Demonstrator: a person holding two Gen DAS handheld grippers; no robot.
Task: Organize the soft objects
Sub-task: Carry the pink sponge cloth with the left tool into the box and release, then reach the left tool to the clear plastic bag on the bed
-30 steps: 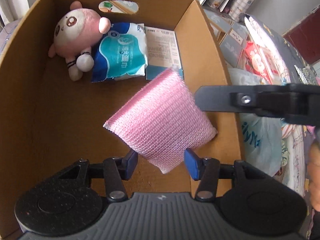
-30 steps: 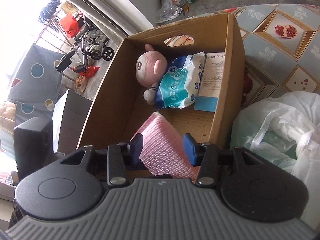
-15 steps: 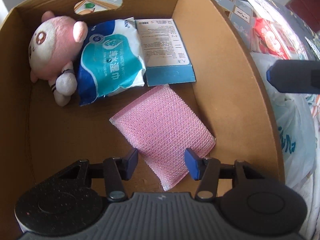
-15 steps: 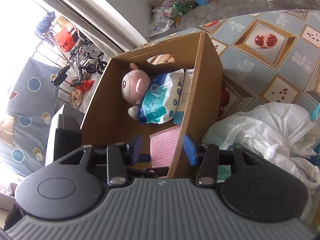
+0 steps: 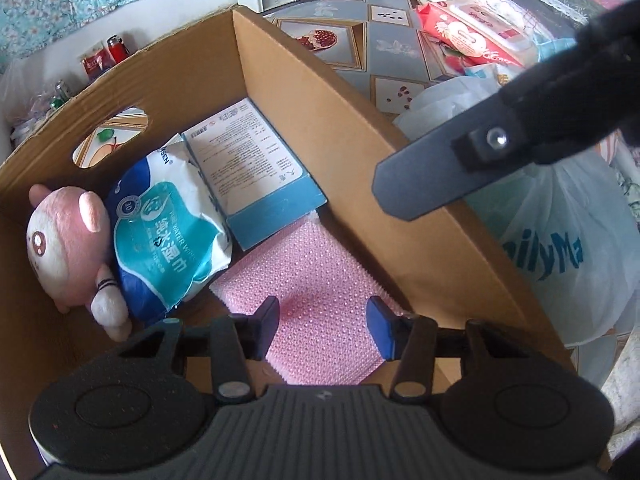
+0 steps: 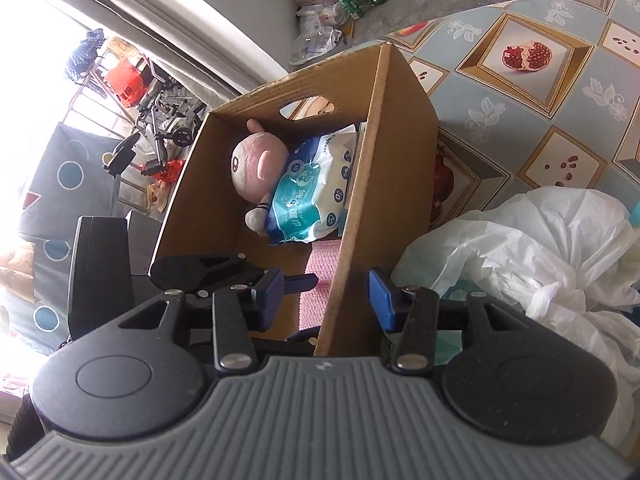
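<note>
A pink textured cloth point(image 5: 316, 300) lies flat on the floor of a cardboard box point(image 5: 360, 140), next to a blue tissue box point(image 5: 256, 176), a wet-wipes pack point(image 5: 168, 240) and a pink plush toy point(image 5: 68, 248). My left gripper point(image 5: 322, 330) is open and empty just above the cloth. My right gripper point(image 6: 326, 300) is open and empty, straddling the box's right wall point(image 6: 360, 200); the cloth point(image 6: 320, 276), wipes point(image 6: 312, 192) and plush point(image 6: 256, 168) show inside.
White plastic bags point(image 6: 520, 256) lie right of the box on a patterned tablecloth point(image 6: 520, 92). A red-and-white pack point(image 5: 468, 36) lies on the table beyond. The right gripper's arm point(image 5: 480, 160) crosses the left wrist view above the box wall.
The pink cloth was held up in the box, then dropped flat onto the floor. Both grippers have pulled back and up; the right one now sits over the box's right wall.
</note>
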